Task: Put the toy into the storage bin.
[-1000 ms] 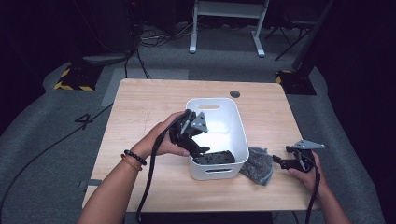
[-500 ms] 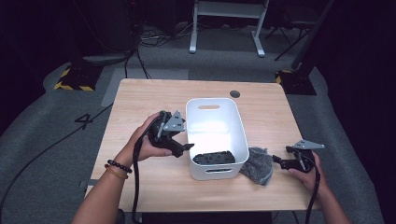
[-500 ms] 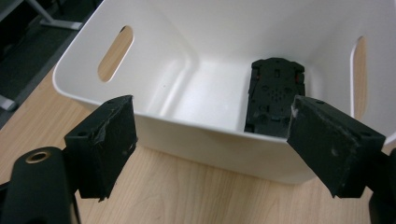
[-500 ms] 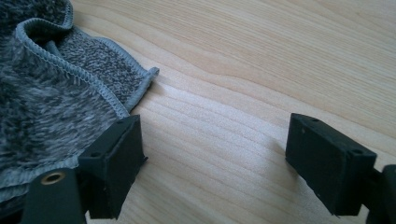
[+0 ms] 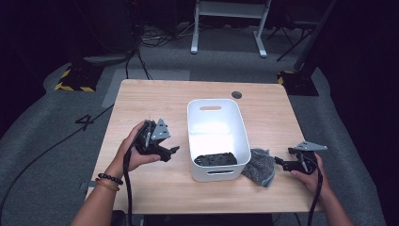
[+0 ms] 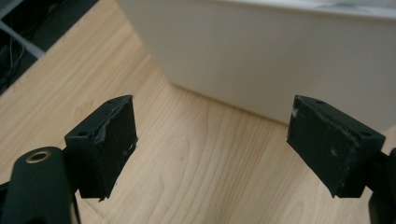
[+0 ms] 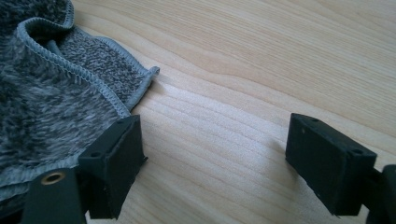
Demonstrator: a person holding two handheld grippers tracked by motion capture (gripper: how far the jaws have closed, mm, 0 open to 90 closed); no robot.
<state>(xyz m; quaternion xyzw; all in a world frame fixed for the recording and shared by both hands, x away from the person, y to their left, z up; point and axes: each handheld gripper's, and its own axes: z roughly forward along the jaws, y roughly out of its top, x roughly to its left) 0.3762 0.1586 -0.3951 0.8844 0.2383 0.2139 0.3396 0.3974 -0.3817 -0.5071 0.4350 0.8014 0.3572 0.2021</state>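
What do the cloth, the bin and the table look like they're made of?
Cloth: grey fleecy fabric, probably microfibre or terry, with a fuzzy pile and a stitched hem.
Bin: likely moulded plastic, white and smooth with a slight sheen, rounded corners and a cut-out handle slot.
Table: light wood or a wood-look laminate, matt, with a clear grain pattern; which of the two can't be told.

The wooden tabletop (image 5: 141, 99) is pale, with a visible grain. Near its far right corner a small round dark grommet (image 5: 236, 94) is set into the surface. The floor (image 5: 42, 155) around it is grey carpet, marked with a dark "4" (image 5: 87, 120) off the left edge. Black cables (image 5: 141, 66) trail across the floor beyond the far edge. A yellow-and-black striped base (image 5: 73, 84) sits off the far left corner, and a white frame with 2 legs (image 5: 226, 28) stands farther back.
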